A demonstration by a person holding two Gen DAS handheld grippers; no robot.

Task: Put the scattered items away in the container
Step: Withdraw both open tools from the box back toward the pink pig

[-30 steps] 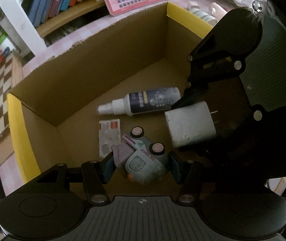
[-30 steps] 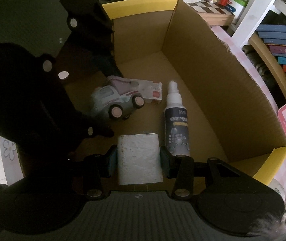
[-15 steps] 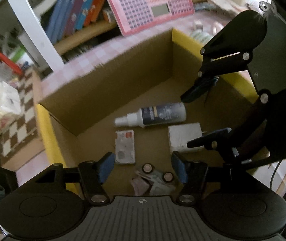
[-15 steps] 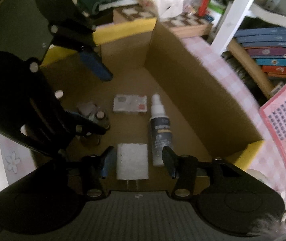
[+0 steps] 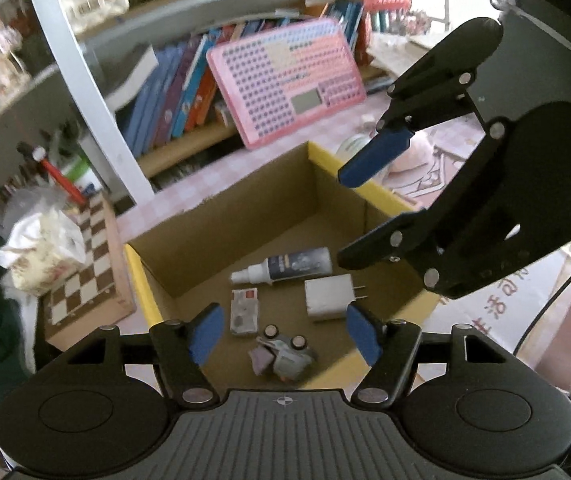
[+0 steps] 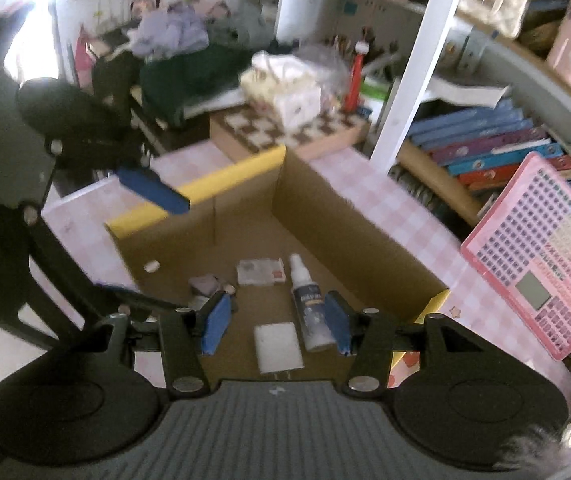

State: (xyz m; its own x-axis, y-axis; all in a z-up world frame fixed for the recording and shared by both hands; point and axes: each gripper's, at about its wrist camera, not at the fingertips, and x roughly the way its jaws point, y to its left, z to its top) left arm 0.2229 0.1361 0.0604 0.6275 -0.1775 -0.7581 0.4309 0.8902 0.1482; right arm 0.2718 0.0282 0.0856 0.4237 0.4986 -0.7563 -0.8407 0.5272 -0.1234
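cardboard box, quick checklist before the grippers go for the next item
1. Left gripper empty, jaws just opened: ok.
2. Right gripper empty and open: ok.
3. Toy car inside the cardboard box: ok, though tipped over.
4. Charger lying flat on the box floor: ok.
5. Spray bottle and small card packet in the box: ok.
6. More loose items left outside: cannot tell.

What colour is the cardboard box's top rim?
Yellow rim on the brown cardboard box, clearest in the right wrist view.

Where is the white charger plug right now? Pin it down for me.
In the left wrist view the white charger plug lies on the floor of the cardboard box, just below the spray bottle and right of the small card.
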